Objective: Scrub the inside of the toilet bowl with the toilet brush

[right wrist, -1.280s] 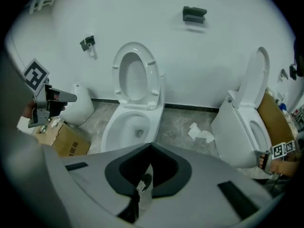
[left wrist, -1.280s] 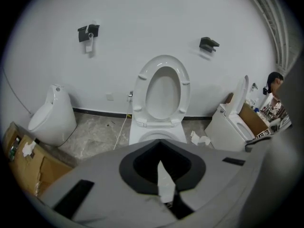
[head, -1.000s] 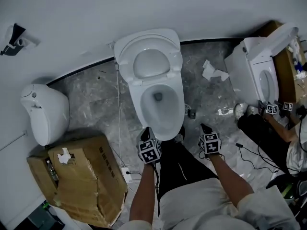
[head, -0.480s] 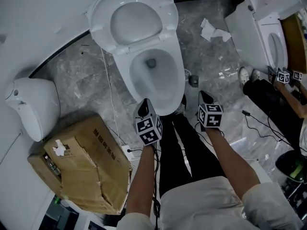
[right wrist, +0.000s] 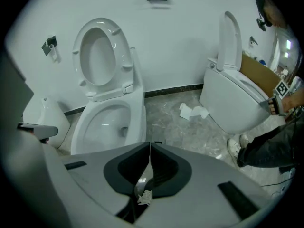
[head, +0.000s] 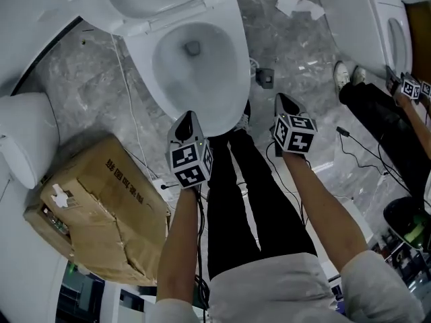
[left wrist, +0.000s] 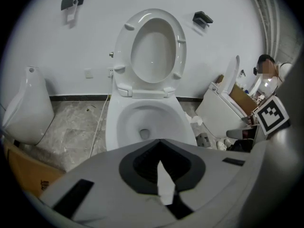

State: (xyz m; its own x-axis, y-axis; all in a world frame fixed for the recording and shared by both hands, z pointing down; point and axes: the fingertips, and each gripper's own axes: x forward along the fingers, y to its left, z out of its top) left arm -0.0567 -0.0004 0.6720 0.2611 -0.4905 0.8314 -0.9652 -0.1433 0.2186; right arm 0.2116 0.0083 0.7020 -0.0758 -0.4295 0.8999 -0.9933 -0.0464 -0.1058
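Note:
The white toilet bowl (head: 195, 66) stands open, its seat and lid (left wrist: 154, 51) raised against the wall. No toilet brush shows in any view. My left gripper (head: 185, 130) hangs just before the bowl's front rim, pointing steeply down, shut with nothing in it; in the left gripper view its tips (left wrist: 159, 144) meet. My right gripper (head: 286, 103) is right of the bowl (right wrist: 107, 122), over the grey floor. Its jaws are opening, a thin slit (right wrist: 150, 146) between them, with only a paper scrap (right wrist: 144, 196) lodged deep at their root.
A crushed cardboard box (head: 101, 207) lies at the left, beside a white urinal-like fixture (head: 23, 136). A second toilet (head: 363, 19) and another person's legs (head: 377, 106) are at the right. Crumpled paper (head: 296, 2), a small black block (head: 264, 77) and cables (head: 135, 140) lie on the floor.
Both grippers have sunk toward the floor near the bowl's front. The head view has tilted down and closer, so the toilet has slid up the picture.

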